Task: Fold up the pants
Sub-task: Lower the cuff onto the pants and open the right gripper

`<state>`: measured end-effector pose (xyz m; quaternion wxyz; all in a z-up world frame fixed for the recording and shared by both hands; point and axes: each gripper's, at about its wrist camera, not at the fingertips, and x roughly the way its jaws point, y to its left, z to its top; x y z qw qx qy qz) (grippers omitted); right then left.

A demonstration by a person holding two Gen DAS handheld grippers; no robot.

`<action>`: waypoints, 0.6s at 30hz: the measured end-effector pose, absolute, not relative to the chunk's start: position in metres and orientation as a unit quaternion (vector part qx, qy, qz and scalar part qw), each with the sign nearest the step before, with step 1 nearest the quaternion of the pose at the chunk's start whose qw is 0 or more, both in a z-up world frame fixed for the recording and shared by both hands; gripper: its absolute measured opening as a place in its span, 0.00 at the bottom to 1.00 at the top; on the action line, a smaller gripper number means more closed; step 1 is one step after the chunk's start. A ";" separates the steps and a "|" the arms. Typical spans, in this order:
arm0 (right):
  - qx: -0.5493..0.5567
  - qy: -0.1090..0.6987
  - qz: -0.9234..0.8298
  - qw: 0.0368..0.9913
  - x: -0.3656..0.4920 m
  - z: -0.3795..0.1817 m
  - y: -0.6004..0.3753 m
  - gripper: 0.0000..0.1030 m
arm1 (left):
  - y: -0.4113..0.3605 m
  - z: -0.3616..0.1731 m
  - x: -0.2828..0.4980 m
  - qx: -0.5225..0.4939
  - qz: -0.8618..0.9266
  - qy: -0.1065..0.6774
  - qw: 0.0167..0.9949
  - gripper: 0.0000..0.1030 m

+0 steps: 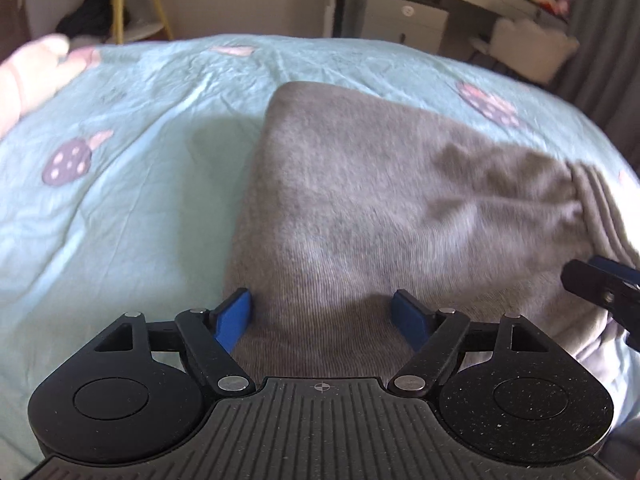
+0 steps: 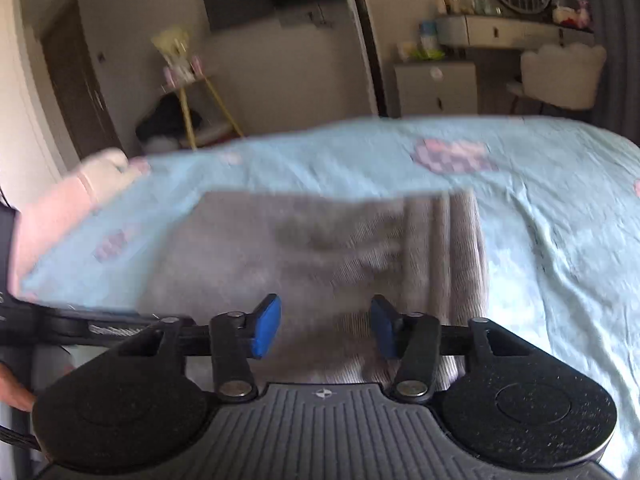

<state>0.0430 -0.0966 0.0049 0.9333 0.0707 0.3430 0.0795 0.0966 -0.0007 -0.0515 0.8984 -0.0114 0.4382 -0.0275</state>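
Grey knit pants (image 1: 380,208) lie folded in a thick bundle on the light blue bedspread (image 1: 140,184), with the ribbed waistband (image 1: 600,208) at the right. My left gripper (image 1: 322,316) is open above the bundle's near left edge, blue pads apart and holding nothing. My right gripper (image 2: 324,326) is open over the near edge of the pants (image 2: 300,248), close to the ribbed waistband (image 2: 440,248). Its tip also shows in the left wrist view (image 1: 600,280) at the right edge.
A pink and white pillow (image 1: 28,76) lies at the bed's left. Beyond the bed stand a yellow-legged side table (image 2: 188,92), a white drawer cabinet (image 2: 436,88), a dressing table (image 2: 500,30) and a white chair (image 2: 560,76).
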 end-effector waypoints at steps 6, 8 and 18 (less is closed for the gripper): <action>-0.065 0.353 0.075 0.930 0.025 -0.011 -0.074 0.35 | -0.012 -0.060 0.084 0.039 -0.038 0.428 0.902 0.85; -0.102 0.352 0.076 0.927 0.020 -0.017 -0.068 0.35 | -0.011 -0.061 0.084 0.037 -0.040 0.428 0.902 0.85; -0.116 0.345 0.074 0.928 0.021 -0.012 -0.061 0.36 | -0.003 -0.062 0.083 0.010 -0.039 0.427 0.903 0.87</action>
